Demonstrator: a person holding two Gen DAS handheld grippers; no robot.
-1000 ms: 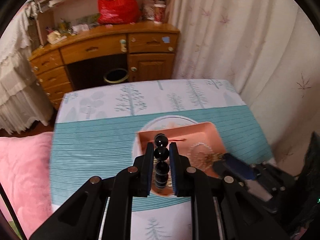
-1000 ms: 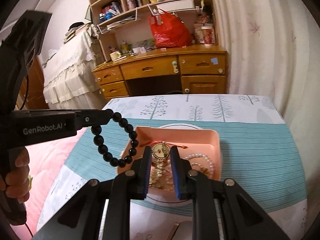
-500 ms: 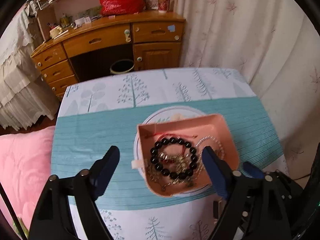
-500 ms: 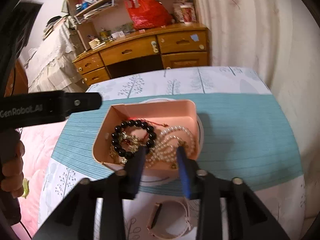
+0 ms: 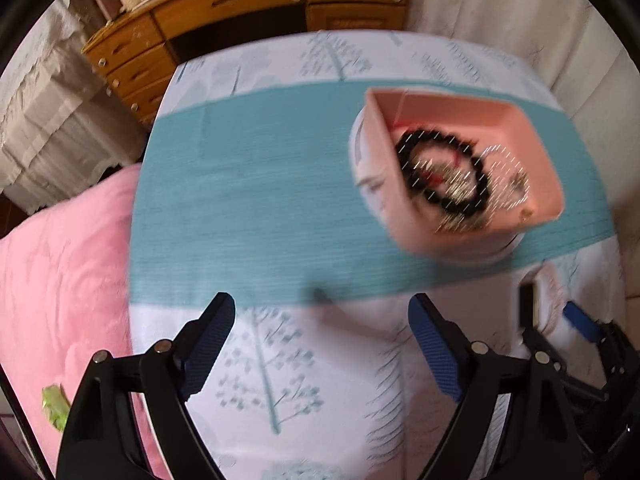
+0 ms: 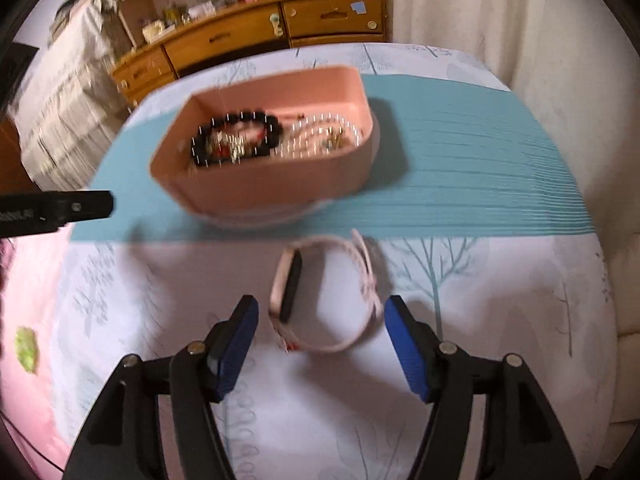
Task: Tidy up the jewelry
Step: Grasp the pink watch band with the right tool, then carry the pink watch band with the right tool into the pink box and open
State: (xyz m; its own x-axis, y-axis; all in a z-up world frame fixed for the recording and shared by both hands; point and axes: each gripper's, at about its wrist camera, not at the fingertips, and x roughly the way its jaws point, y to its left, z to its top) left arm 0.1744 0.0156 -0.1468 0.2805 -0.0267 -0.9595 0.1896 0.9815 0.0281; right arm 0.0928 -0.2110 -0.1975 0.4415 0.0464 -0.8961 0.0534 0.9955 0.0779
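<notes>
A pink box (image 5: 472, 116) (image 6: 280, 184) stands on a white plate on the table. In it lie a black bead bracelet (image 5: 442, 172) (image 6: 236, 136), a pearl string (image 6: 320, 132) and other jewelry. A pale pink wristwatch (image 6: 324, 300) lies on the cloth in front of the box. My right gripper (image 6: 320, 320) is open, its blue pads on either side of the watch without touching it. My left gripper (image 5: 320, 320) is open and empty, over the cloth to the left of the box. Both views are motion-blurred.
The table carries a white tree-print cloth with a teal band (image 5: 248, 200). A pink quilt (image 5: 60, 280) lies to the left. A wooden desk with drawers (image 6: 256, 32) stands behind the table. White curtains (image 6: 520, 20) hang on the right.
My left gripper opened and dropped the black bracelet into the box, then drew back to the left. My right gripper opened wide and moved down around the watch.
</notes>
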